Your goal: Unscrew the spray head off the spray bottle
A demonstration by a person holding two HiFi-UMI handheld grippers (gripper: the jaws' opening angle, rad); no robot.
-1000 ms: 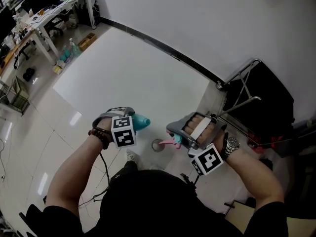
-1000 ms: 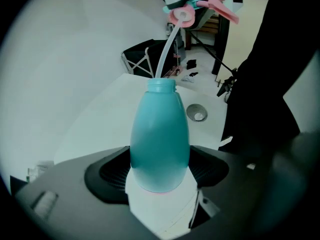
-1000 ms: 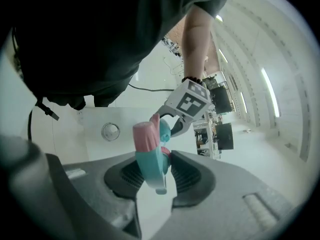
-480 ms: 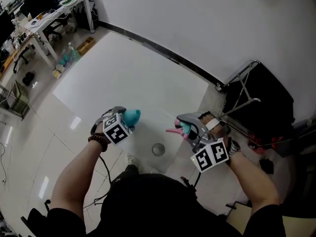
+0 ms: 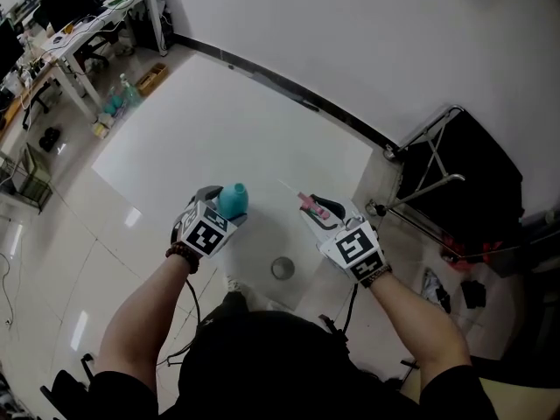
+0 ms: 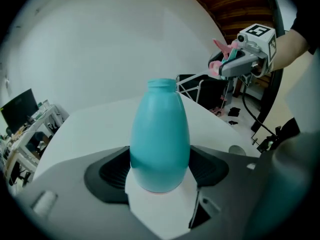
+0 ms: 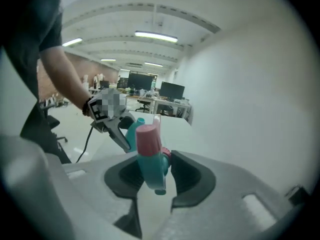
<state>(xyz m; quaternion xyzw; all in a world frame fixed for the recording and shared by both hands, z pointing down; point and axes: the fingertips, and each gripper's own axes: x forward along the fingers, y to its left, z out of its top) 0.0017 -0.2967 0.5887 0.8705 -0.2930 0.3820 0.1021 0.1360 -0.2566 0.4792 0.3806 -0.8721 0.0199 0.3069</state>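
— White nearly everywhere: a white tabletop (image 5: 201,112) against a white wall (image 5: 367,33). Pale glossy floor tiles (image 5: 52,234) lie to the tabletop's left, office desks (image 5: 92,20) with monitors stand beyond its far left corner, and a black folding frame (image 5: 455,173) stands past its right end.

— And the hands?

— Both forearms reach forward and hold their tools in the air over the tabletop's near edge. The left gripper (image 5: 229,206) tilts downward, its jaws clamped on the belly of the teal spray bottle (image 6: 160,134), whose open neck points out over the tabletop. The right gripper (image 5: 315,208) is beside it but apart, its jaws clenched on the teal-and-pink spray head (image 7: 150,154), which is off the bottle.

— Any print?

— Only black-and-white square markers on each gripper's marker cube (image 5: 208,234). The bottle's visible side is plain teal.
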